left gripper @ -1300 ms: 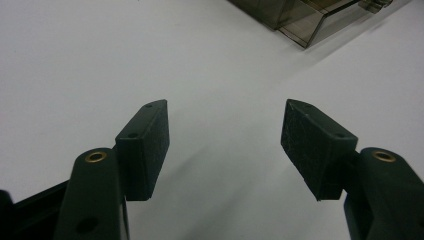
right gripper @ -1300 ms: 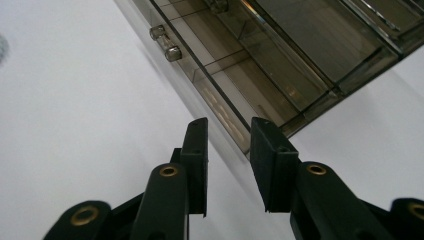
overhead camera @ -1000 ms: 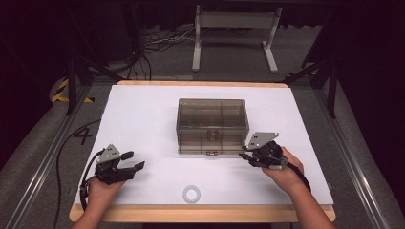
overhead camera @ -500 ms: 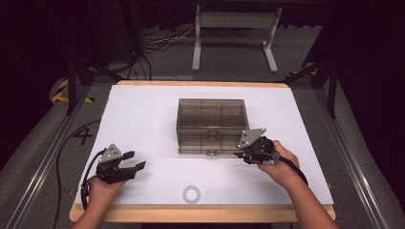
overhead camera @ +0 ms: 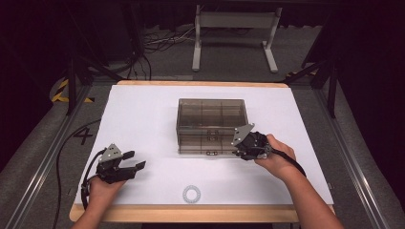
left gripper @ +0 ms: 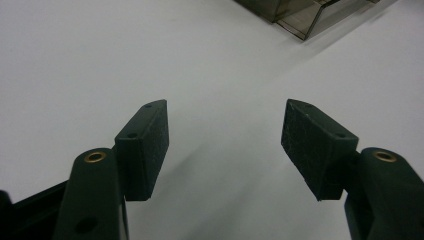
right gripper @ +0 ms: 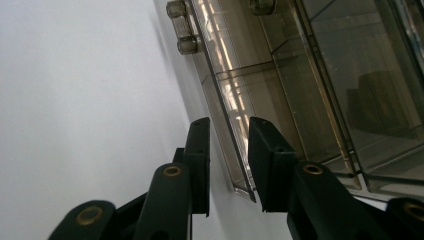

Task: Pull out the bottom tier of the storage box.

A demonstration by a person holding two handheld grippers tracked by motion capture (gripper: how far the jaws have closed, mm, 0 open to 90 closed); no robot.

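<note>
High view, clear plastic box (overhead camera: 212, 125), long axis crosswise, latches facing person

We look down from above onto the worktop (overhead camera: 143, 119); both gripper views sit low and close, sharing the clear compartment box (overhead camera: 211, 125).

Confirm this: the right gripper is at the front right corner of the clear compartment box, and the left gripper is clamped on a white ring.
Wrong about the left gripper: the left gripper view shows its jaws open over bare table. The right gripper is at the clear compartment box.
</note>
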